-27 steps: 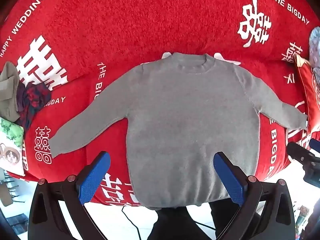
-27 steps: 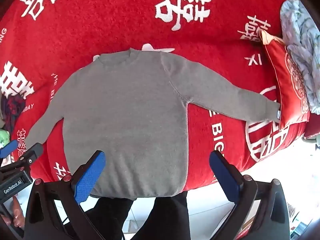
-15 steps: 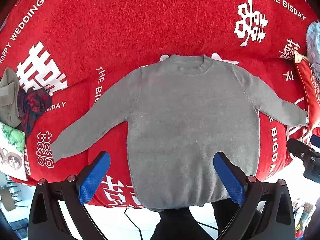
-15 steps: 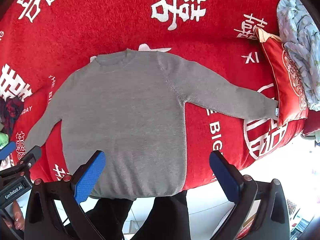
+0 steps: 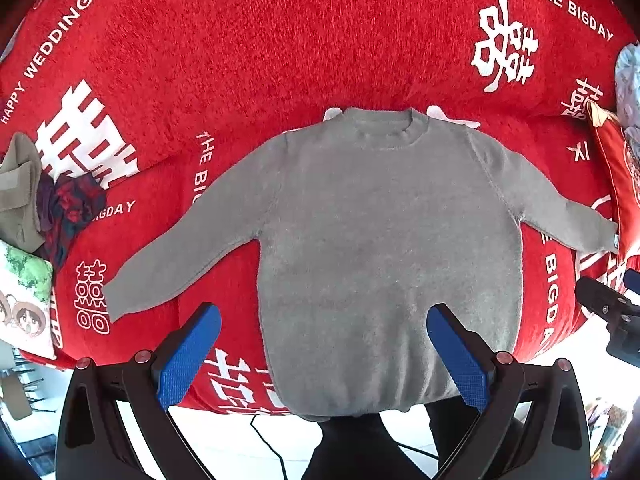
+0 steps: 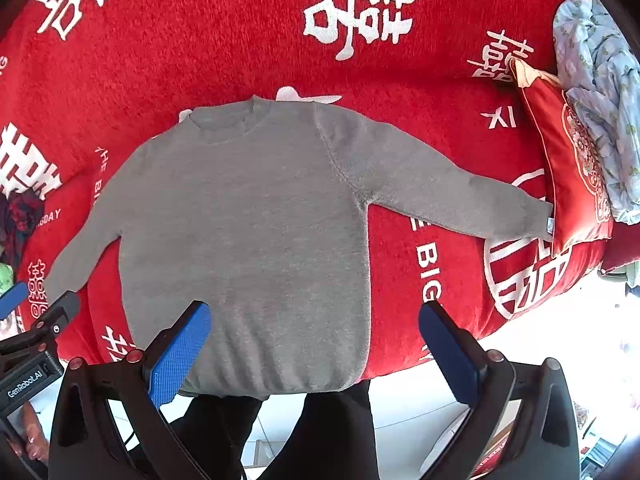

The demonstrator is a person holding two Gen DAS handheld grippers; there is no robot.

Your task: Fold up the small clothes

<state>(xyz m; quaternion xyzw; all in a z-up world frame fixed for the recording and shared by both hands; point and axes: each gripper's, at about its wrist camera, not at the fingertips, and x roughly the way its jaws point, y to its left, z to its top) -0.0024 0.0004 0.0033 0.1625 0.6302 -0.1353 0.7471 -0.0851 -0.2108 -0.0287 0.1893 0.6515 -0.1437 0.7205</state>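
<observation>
In the left wrist view, a heap of olive and dark red-and-blue clothes [image 5: 44, 196] sat at the left edge of the frame, with a green cartoon-print cushion [image 5: 24, 300] just below it. The red cover [image 5: 280, 40], printed with white characters and the words "HAPPY WEDDING" and "THE BIGDAY", filled the upper frame. The grey sweater [image 5: 380, 240] lay flat on it at the centre, collar toward the top, both sleeves spread out and downward, hem at the cover's near edge. The left gripper [image 5: 324, 344] hung above the sweater's lower part, its blue pads wide apart and nothing between them. A red embroidered pillow [image 5: 620, 184] stood at the right edge.

In the right wrist view, the sweater [image 6: 248, 240] lay left of centre, its right-hand cuff just beside the pillow [image 6: 568, 168]. The right gripper [image 6: 316, 344] was spread fully apart too, holding nothing, above the hem. A pale blue floral cloth [image 6: 600, 80] was bunched in the upper right corner. The person's dark trouser legs [image 6: 320, 432] showed at the bottom centre.
</observation>
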